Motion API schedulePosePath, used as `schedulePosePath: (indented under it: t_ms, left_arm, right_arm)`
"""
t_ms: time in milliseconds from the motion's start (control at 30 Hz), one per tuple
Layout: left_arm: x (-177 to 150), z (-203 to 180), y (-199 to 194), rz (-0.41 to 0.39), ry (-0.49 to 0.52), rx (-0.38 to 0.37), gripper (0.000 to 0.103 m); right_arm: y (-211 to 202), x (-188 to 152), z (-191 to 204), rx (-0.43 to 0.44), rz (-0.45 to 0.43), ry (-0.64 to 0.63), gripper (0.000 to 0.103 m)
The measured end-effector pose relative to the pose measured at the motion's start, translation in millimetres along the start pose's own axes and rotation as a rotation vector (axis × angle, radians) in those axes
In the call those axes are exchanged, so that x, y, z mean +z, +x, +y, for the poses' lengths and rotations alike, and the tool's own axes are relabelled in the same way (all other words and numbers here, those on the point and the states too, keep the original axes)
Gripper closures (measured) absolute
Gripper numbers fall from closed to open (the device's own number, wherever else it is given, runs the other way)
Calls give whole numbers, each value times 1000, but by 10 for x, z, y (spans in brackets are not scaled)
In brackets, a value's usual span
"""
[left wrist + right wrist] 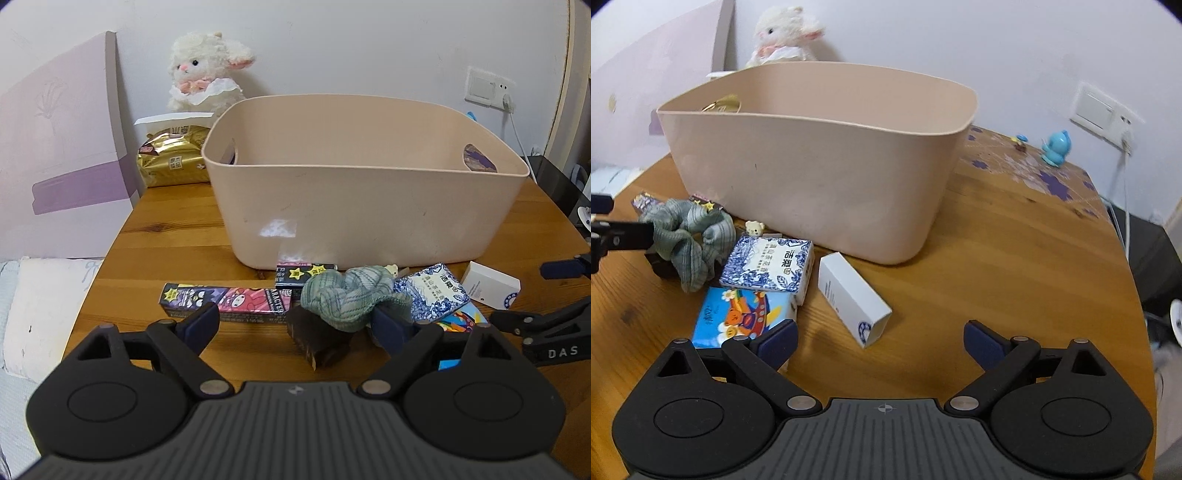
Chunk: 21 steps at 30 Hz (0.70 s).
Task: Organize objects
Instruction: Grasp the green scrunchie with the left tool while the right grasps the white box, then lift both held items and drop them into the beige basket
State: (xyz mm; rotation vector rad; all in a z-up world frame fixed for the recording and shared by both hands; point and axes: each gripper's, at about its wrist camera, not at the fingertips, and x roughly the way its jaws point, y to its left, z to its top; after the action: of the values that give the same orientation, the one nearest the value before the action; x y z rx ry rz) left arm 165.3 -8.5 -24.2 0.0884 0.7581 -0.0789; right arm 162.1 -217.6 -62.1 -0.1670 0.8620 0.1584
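Your worktop (177,229) is varnished wood, knotty, with a soft sheen. The beige bin (362,206) looks like smooth plastic, semi-matt, catching one pale reflection. The green scrunchie (351,295) is ribbed cloth, soft and dull. You see glossy printed card on the cartoon box (229,301) and the white box (853,295), and shiny film on the blue-patterned tissue pack (768,264). The gold pack (173,158) is crinkled metallic foil. The lamb toy (207,70) is fluffy plush. Your left gripper (295,325) is matt black plastic with metal pivot pins.
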Motion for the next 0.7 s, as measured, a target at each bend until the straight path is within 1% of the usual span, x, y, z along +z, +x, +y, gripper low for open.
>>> schedulePosePath:
  t_ms: [133,167,200,267,300,333,400,433,500,533,567,600,633,667,700]
  left_arm:
    - [21,-54,41,-2,22,-16,13]
    - [24,-64,50,-4,26,-20,13]
    - [29,-81,59,-6,31,-22,15]
    - [39,-106,82,-8,41,-35,19]
    - [43,-120,91,-9,46,-43,24]
    - [48,-135,99,-11,51,-52,26]
    - [57,-171,111,-14,62,-65,34]
    - [61,-189,112,-17,70,-71,36]
    - [60,-241,113,-29,103,-85,53]
    - [55,-269,112,-35,124,-90,57]
    - [45,-287,108,-39,136,-88,63]
    - [35,-301,110,-43,147,-88,67]
    - [28,-307,110,-47,153,-94,71]
    - [22,-306,114,-45,158,-105,81]
    - [17,-300,118,-41,159,-115,83]
  right_arm:
    - [95,45,-6,30,8,-11,15]
    - [105,57,-6,31,11,-14,18]
    - [122,58,-10,36,12,-16,23]
    - [136,65,-12,45,16,-13,28]
    - [140,64,-17,49,18,-10,32]
    - [144,64,-18,53,18,-7,35]
    - [156,68,-23,63,22,-5,45]
    - [158,73,-18,63,23,-2,49]
    - [169,91,-1,71,25,-3,63]
    - [180,99,1,75,26,-2,66]
    - [172,100,22,78,26,-5,74]
    - [165,100,38,83,28,-9,88]
    - [161,102,51,84,29,-12,89]
    - [153,101,66,88,28,-15,89]
    - [147,99,77,94,28,-15,90]
